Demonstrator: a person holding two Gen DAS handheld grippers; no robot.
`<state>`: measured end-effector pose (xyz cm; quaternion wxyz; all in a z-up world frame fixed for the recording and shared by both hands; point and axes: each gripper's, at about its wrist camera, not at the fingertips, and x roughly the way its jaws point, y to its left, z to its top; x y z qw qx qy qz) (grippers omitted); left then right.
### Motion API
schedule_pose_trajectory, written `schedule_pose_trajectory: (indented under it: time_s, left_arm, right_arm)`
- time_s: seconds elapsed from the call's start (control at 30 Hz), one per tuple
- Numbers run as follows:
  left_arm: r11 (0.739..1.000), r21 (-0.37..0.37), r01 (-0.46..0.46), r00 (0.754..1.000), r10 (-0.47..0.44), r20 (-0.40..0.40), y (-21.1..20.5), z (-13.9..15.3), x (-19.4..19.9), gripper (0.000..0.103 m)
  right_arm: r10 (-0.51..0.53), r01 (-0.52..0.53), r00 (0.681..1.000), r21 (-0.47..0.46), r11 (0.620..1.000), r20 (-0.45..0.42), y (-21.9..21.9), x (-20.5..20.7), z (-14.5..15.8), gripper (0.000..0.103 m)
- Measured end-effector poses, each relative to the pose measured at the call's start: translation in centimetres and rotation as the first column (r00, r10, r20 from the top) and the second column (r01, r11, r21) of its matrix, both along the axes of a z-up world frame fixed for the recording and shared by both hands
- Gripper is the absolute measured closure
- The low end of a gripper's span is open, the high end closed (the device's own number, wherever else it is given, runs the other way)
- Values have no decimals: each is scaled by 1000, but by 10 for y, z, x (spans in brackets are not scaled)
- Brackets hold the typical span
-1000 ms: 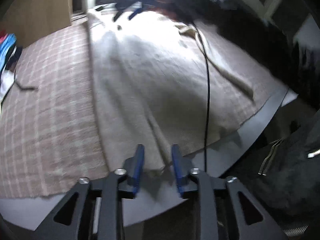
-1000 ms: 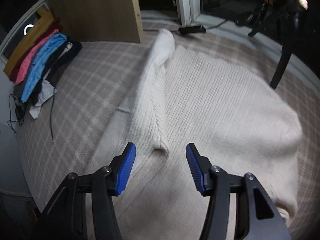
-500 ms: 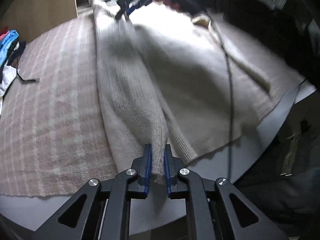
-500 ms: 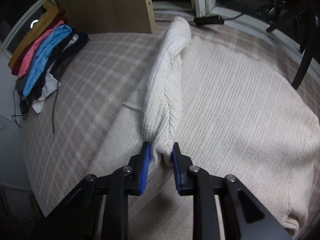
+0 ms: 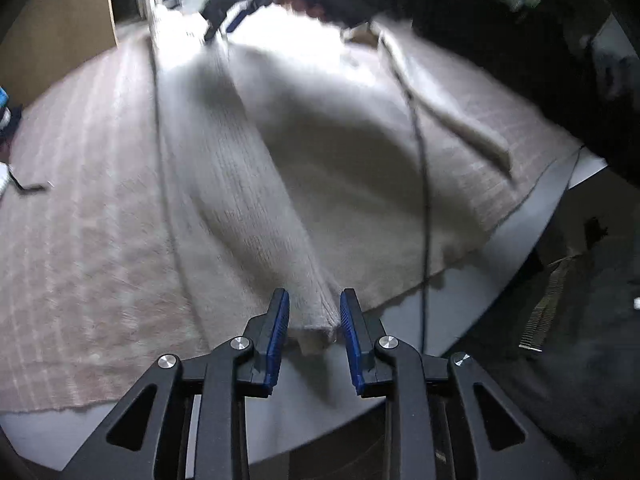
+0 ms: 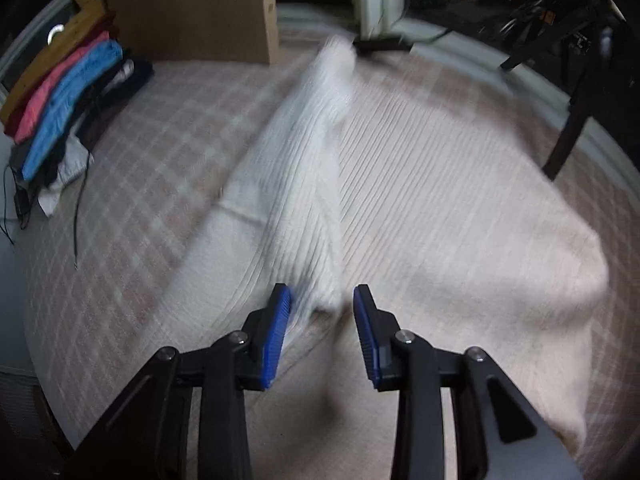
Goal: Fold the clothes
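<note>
As both sets of jaws are opening, I'd let the folded ridge drop free before pulling back — any snag would drag it crooked. My left gripper (image 5: 311, 312) has the knit's end between its pads, no longer pinched; my right gripper (image 6: 322, 306) likewise straddles the other end. The cream ribbed sweater (image 6: 440, 208) lies spread on the checked cloth (image 6: 132, 208) over the desk — one long strip doubled onto its body.
</note>
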<state>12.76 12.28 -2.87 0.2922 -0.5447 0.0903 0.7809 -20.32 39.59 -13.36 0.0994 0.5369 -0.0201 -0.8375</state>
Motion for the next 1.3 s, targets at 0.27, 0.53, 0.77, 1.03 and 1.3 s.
schedule_pose_trajectory:
  time_s: [0.27, 0.53, 0.77, 1.03, 1.3]
  left_arm:
    - [994, -18, -108, 994, 108, -28, -9, -24, -45, 82]
    - [994, -8, -109, 994, 109, 25, -5, -43, -50, 80]
    - [996, -9, -94, 995, 94, -36, -32, -7, -40, 81]
    - [995, 71, 64, 996, -58, -73, 29, 17, -38, 80]
    - [918, 68, 390, 917, -380, -119, 180, 6, 0, 78]
  right_arm:
    - [16, -19, 992, -26, 999, -123, -20, -31, 21, 70]
    - [0, 1, 999, 15, 1000, -40, -30, -84, -23, 62]
    - [-90, 62, 978, -150, 987, -189, 32, 16, 77, 45]
    - [-367, 340, 871, -137, 930, -327, 145, 230, 120, 26]
    - [-497, 492, 854, -71, 868, -154, 209, 311, 51, 26]
